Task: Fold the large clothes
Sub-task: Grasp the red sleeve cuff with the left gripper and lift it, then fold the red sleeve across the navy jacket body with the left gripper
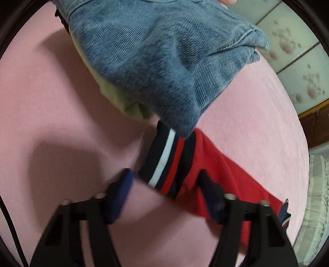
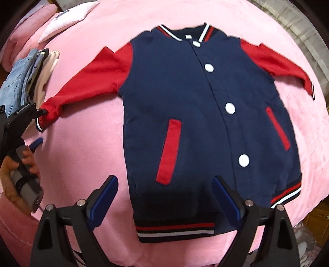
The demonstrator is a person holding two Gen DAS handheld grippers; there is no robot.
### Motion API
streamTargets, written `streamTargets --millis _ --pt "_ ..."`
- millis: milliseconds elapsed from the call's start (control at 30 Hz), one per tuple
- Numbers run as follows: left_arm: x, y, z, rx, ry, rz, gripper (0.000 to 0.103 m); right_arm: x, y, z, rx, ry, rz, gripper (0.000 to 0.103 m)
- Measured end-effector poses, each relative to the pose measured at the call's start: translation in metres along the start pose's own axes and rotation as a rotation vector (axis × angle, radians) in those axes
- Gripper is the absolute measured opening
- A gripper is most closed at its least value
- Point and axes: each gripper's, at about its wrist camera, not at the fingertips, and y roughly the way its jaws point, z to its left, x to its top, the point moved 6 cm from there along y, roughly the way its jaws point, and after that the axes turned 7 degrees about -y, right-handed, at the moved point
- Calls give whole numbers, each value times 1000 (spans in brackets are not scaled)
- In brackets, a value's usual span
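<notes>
A navy varsity jacket (image 2: pixel 174 102) with red sleeves and white snaps lies flat, front up, on the pink bedspread (image 2: pixel 82 156), both sleeves spread out. My right gripper (image 2: pixel 164 184) hangs open over the lower left front, just above the striped hem (image 2: pixel 174 228), and touches nothing. My left gripper (image 1: pixel 164 178) straddles the striped cuff (image 1: pixel 164 158) of the red sleeve (image 1: pixel 226 174). One finger lies on the red cloth, while pink shows between the other pad and the cuff. The right wrist view shows that gripper (image 2: pixel 41 127) at the sleeve end, held by a person's hand (image 2: pixel 12 174).
A folded pile of denim (image 1: pixel 160 61) on a pale green garment (image 1: pixel 115 96) lies just beyond the cuff; the same pile (image 2: pixel 18 82) sits at the bed's left side. A white pillow (image 2: pixel 67 18) rests at the far left. Tiled floor (image 1: pixel 298 61) borders the bed.
</notes>
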Motion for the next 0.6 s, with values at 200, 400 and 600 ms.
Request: streamTargets --millis 200,400,600 --pt "-17 -8 -11 -30 -9 -86 28 5 4 -7 38 -20 0 92" --pt "-42 -51 -47 -67 2 -177 25 18 -2 -43 72 -1 -30 92" --pt "-56 -123 -122 -145 170 -350 25 37 -21 -98 65 7 -95 92"
